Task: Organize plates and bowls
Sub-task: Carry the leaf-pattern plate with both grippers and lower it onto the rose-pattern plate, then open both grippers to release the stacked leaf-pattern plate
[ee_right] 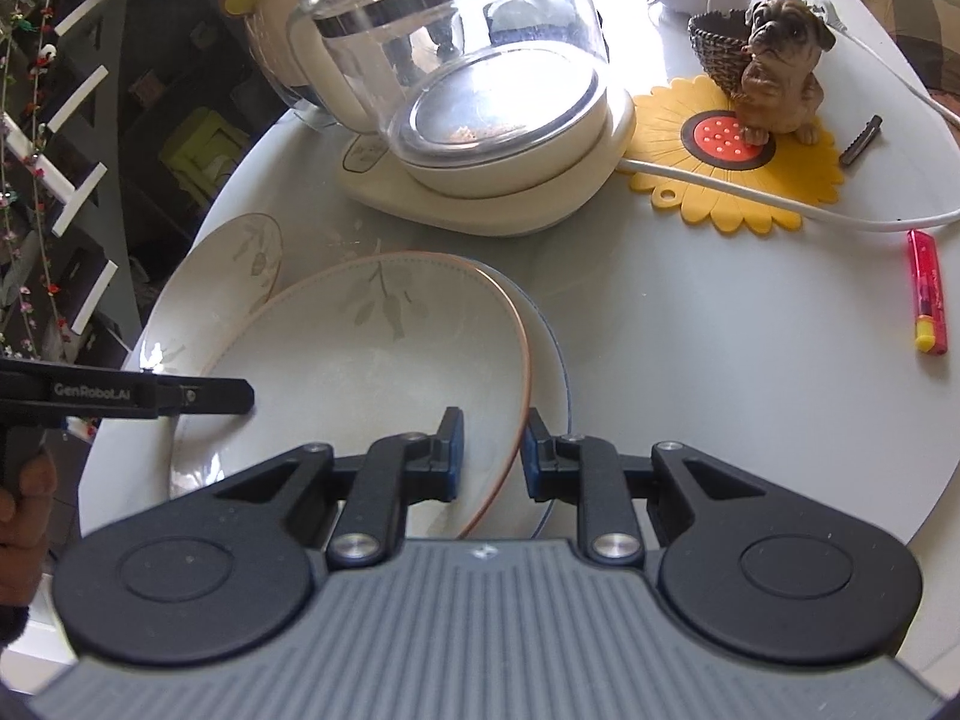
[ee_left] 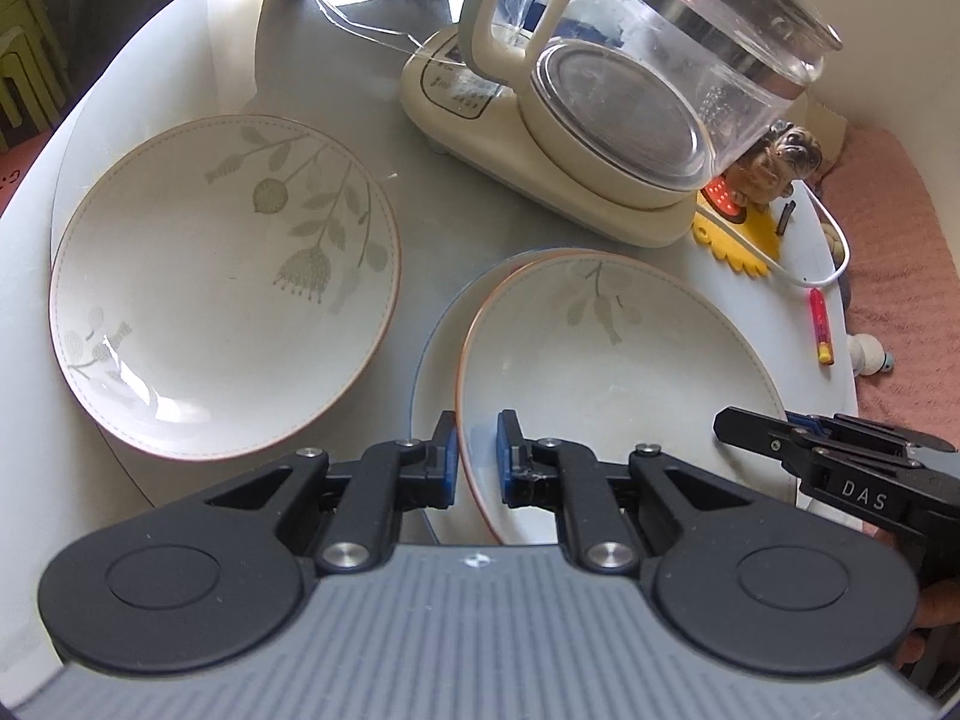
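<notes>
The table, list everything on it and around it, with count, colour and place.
table: one, white, under everything
floral plates: two, cream; one alone, one held tilted over the blue-rimmed plate
blue-rimmed plate: one, white, beneath
kettle: one, glass on cream base, behind plates
sunflower mat: one, yellow
dog figurine: one, brown, on mat
lighter: one, red
cable: one, white
left gripper: black, clamping held plate's rim
right gripper: black, clamping opposite rim

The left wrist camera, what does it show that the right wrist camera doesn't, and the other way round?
Only the left wrist view shows the whole loose plate and a pink cloth. Only the right wrist view shows the whole dog figurine with its basket. Both show the kettle, the lighter and the top plate held by both grippers.
</notes>
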Demonstrator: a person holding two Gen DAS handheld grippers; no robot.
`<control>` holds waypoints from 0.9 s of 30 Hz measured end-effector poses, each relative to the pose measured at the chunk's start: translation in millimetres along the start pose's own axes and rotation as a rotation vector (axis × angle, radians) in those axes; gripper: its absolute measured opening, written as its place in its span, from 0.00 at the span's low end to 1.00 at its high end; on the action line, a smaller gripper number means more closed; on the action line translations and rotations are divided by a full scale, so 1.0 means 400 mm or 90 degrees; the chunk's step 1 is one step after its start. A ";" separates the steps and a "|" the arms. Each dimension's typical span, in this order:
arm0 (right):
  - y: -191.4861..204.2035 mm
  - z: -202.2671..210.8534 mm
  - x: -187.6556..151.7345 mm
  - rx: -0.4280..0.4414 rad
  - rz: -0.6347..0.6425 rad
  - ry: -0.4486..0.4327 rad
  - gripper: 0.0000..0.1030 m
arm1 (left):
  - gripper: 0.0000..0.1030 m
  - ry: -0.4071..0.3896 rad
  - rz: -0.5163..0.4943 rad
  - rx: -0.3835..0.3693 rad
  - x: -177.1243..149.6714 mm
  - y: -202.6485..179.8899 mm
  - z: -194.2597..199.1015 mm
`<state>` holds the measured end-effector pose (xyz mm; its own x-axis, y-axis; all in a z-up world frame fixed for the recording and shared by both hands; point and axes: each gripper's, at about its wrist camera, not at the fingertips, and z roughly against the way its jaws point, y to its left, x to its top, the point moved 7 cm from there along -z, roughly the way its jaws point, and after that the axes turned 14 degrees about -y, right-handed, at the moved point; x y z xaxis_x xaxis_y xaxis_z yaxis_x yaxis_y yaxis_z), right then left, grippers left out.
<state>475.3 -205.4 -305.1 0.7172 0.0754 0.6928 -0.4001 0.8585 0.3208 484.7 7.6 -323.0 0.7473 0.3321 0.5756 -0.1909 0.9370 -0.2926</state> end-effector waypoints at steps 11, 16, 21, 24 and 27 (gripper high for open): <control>-0.009 -0.026 -0.010 -0.003 0.009 0.012 0.23 | 0.14 0.010 -0.003 0.010 -0.014 -0.007 -0.003; -0.011 -0.033 -0.013 0.004 0.005 0.016 0.23 | 0.14 0.015 0.020 0.013 -0.018 0.004 -0.008; -0.010 -0.044 -0.017 -0.001 -0.007 0.016 0.23 | 0.14 0.016 0.033 0.015 -0.023 0.011 -0.004; -0.013 -0.052 -0.024 0.004 -0.016 0.017 0.21 | 0.14 0.015 0.070 0.011 -0.028 0.025 0.007; -0.012 -0.060 -0.025 -0.006 -0.022 0.021 0.19 | 0.14 0.016 0.098 0.005 -0.036 0.037 0.016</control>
<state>483.6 -198.0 -328.8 0.7493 0.0625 0.6593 -0.3698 0.8654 0.3382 467.0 17.5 -330.6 0.7246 0.4686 0.5053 -0.3089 0.8763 -0.3697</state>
